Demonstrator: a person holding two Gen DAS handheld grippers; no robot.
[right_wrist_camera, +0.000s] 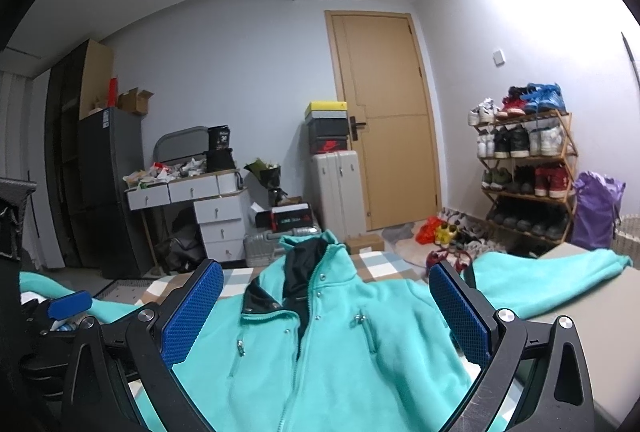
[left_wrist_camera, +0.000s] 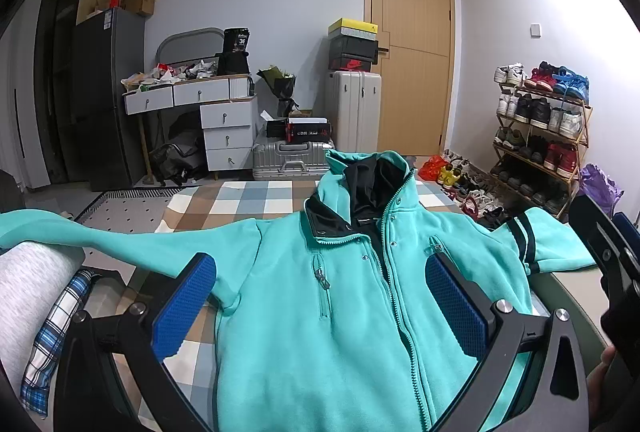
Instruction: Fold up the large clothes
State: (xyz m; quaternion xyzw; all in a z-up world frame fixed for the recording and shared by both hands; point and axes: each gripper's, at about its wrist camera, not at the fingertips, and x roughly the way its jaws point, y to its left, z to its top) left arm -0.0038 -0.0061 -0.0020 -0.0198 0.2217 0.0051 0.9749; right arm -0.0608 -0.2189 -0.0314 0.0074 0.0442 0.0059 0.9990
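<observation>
Left wrist view: my left gripper (left_wrist_camera: 320,306) hovers with jaws spread wide, grasping nothing. Below lies the teal jacket (left_wrist_camera: 320,312), face up on the checkered bed (left_wrist_camera: 240,198), collar pointing toward the bed's far edge, zipper running lengthwise away from me, sleeves out to both sides.

Right wrist view: my right gripper (right_wrist_camera: 326,316) has its jaws released too, over the jacket's chest, with the right sleeve (right_wrist_camera: 548,282) stretched toward the bed's right edge.

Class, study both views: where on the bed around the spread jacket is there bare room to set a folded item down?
Bare checked cover lies beyond the left sleeve, left of the collar. A plain strip lies below the right sleeve. Crowded: the near-left corner, with a plaid cloth.
</observation>
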